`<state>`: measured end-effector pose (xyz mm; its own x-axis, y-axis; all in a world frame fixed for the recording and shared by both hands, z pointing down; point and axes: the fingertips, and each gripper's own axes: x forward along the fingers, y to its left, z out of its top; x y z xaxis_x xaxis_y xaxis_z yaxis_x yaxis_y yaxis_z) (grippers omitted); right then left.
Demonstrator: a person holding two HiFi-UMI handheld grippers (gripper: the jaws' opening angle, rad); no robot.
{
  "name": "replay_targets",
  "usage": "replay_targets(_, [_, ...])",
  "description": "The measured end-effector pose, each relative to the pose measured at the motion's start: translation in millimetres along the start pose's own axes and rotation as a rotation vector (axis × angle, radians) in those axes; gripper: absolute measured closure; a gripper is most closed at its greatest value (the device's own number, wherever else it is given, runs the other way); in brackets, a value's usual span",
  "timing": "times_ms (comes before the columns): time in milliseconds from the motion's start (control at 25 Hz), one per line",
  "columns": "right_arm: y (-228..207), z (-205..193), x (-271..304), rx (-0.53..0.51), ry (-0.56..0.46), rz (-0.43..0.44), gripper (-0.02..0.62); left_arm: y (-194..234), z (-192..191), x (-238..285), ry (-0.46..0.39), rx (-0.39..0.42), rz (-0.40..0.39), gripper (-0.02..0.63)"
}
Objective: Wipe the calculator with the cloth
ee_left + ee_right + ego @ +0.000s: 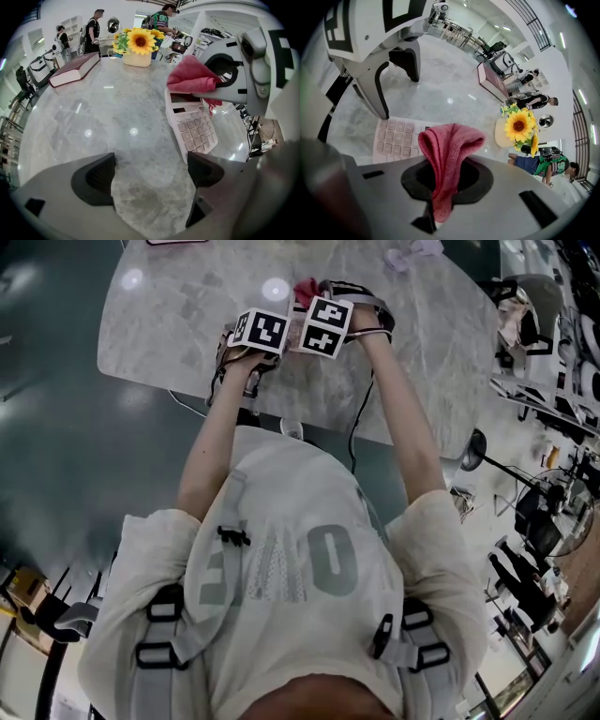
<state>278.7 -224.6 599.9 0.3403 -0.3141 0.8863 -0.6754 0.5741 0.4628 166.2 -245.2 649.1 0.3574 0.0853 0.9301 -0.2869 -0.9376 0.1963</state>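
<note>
A pale pink calculator lies flat on the marble table. My right gripper is shut on a red cloth, which bulges out over the calculator. In the left gripper view the red cloth hangs over the calculator's display end. My left gripper is open with only bare marble between its pads; the calculator sits just ahead of its right pad. From the head view both grippers' marker cubes, left and right, sit side by side, and a scrap of the cloth shows beyond them.
A dark red book lies at the table's far left. A cream pot of sunflowers stands at the far edge, also seen as sunflowers. People stand beyond the table. The table's near edge is close to the person's body.
</note>
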Motion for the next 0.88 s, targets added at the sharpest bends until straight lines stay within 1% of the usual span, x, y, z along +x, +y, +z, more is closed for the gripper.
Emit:
replay_targets(160, [4.4, 1.5, 1.9, -0.031, 0.013, -0.009, 0.541, -1.0, -0.5, -0.1, 0.0, 0.002, 0.0, 0.126])
replay_targets(360, [6.7, 3.7, 3.4, -0.01, 0.012, 0.005, 0.541, 0.6, -1.3, 0.7, -0.01, 0.001, 0.0, 0.126])
replay_targets(520, [28.6, 7.7, 6.9, 0.0, 0.002, 0.065, 0.54, -1.2, -2.4, 2.0, -0.012, 0.001, -0.002, 0.126])
replay_targets(640, [33.4, 8.1, 7.0, 0.012, -0.003, 0.043, 0.54, -1.2, -1.6, -0.4, -0.047, 0.006, -0.004, 0.126])
replay_targets(680, [33.6, 8.7, 6.4, 0.011, 0.0, 0.04, 0.54, 0.6, -0.9, -2.3, -0.066, -0.007, -0.006, 0.126])
replay_targets(720, [35.1, 9.8, 5.7, 0.008, 0.004, 0.046, 0.54, 3.8, -0.2, -5.3, -0.085, -0.039, -0.013, 0.129])
replay_targets(840, [47.3, 13.6, 3.1, -0.023, 0.007, 0.076, 0.54, 20.0, 2.7, -23.1, -0.141, -0.214, -0.045, 0.143])
replay_targets(880, [52.0, 14.8, 2.0, -0.039, 0.006, 0.077, 0.54, 27.1, 5.3, -31.3, -0.166, -0.248, -0.046, 0.143])
